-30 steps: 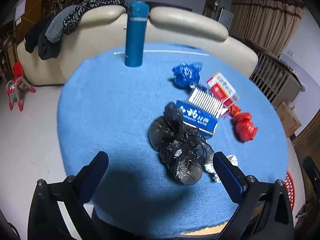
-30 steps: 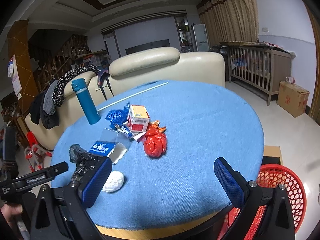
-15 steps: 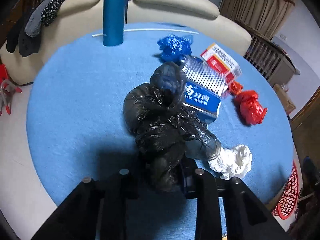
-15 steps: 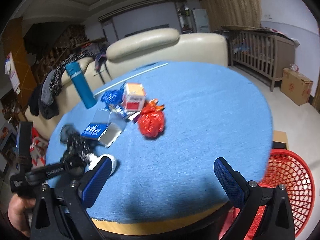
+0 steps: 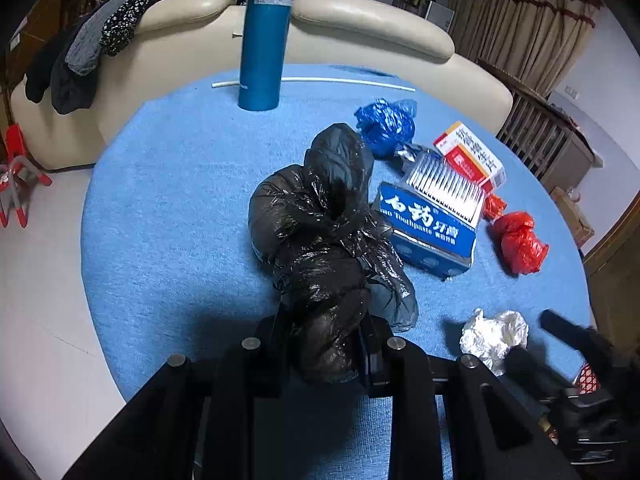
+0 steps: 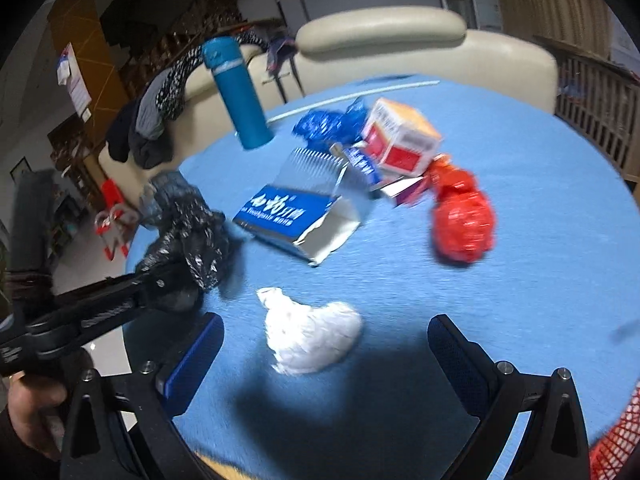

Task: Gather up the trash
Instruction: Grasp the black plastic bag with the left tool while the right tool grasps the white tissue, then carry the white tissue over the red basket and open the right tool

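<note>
Trash pickup: my left claw point(image 5: 326, 344) is clamping the black bag point(image 5: 324, 236); right claw point(image 6: 320, 356) is gaping wide around the white tissue point(image 6: 312, 332), needing closing next.

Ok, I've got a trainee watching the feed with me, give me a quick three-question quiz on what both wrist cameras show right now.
1. True or false: the left gripper is shut on the black plastic bag.
2. Multiple choice: which item lies between the open fingers of the right gripper? A) red bag B) white crumpled paper C) toothpaste box
3. Fill in: the upright teal bottle stands on the blue ____.

Key
1. True. The black fingers pinch the bag's near end.
2. B. The jaws are wide apart with the paper between them, not yet gripped.
3. Tablecloth.
</note>
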Motion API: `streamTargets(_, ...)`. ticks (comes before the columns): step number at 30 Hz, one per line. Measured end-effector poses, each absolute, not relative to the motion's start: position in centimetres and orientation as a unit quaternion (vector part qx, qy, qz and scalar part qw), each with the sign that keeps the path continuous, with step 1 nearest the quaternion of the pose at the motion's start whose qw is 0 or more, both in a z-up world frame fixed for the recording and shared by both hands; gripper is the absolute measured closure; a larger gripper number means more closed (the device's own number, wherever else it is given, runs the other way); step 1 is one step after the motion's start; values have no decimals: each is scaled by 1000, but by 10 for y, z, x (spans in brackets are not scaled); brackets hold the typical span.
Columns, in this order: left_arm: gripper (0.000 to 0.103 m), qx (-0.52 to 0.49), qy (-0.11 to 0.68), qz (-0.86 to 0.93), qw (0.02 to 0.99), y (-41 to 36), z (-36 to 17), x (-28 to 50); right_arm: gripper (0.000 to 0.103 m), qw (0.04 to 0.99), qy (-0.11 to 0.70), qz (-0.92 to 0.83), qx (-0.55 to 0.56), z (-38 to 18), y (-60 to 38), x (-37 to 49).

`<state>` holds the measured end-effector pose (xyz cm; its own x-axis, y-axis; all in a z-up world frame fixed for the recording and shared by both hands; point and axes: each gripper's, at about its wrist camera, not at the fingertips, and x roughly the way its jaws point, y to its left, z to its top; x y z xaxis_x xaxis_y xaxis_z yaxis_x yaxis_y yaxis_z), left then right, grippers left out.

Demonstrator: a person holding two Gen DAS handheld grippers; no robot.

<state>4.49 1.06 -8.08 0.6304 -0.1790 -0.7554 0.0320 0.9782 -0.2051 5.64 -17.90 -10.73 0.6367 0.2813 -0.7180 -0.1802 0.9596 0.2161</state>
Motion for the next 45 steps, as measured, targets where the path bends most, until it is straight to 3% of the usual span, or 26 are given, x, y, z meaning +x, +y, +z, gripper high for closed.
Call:
streamTargets(2,75,-93,424,-57,899,15,-79,44,4,896,416,139,65,-114,-174,61)
streamTargets(4,75,-94,424,-56,899,17,-79,44,27,890,426,146,68,-122,-171,66)
streamTargets(5,75,-94,424,-55,899,17,-79,44,54,885,435,146,71,-127,-171,70)
streamTargets(6,75,-95,425,-55,899,18,-79,44,56,887,432,147,74,-127,-171,70)
streamTargets(28,75,-12,377,-157,913,-89,-25,1,57,935,293,40,193,-45,-308,-28)
streamTargets(45,75,79,372,-296,876,-233,-10,-26,57,903,300,-142,273,-97,-460,-119)
